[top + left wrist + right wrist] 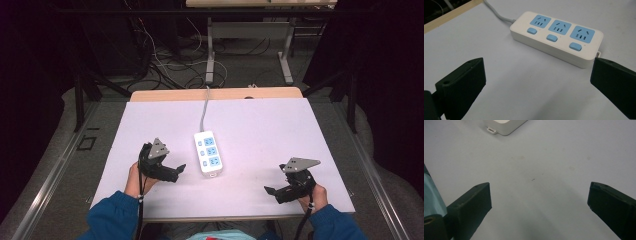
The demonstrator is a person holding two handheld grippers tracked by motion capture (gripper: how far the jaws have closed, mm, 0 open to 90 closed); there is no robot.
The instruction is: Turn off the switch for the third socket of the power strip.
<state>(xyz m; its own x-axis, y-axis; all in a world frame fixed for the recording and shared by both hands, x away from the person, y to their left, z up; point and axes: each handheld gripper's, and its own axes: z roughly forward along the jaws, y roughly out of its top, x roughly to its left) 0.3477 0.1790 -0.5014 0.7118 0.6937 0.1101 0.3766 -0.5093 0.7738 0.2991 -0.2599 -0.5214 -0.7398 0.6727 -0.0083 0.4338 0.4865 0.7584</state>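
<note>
White power strip (pixel 208 153) lies flat on the white surface (pixel 260 130), about mid-width, long axis running away from the person, grey cord (pixel 204 111) leaving its far end toward the back edge. Three blue sockets (pixel 560 26) face up, each with a blue switch (pixel 552 38) beside it.

Left tool (pixel 179 170) sits just left of the strip's near end, tips pointing toward it, near but not touching. In the left gripper view its jaws are spread wide with nothing between them, and the strip (pixel 556 37) lies just ahead, closer to the right-side jaw. The left hand (pixel 135 181) grips it from behind, blue sleeve (pixel 107 217) at the near edge.

Right tool (pixel 270 191) is near the front right of the surface, well apart from the strip, tips pointing left. Jaws also wide open, empty, bare surface between them; the strip's near corner (pixel 504 126) shows at the top of the right gripper view. Right hand (pixel 312 197) holds it.
</note>
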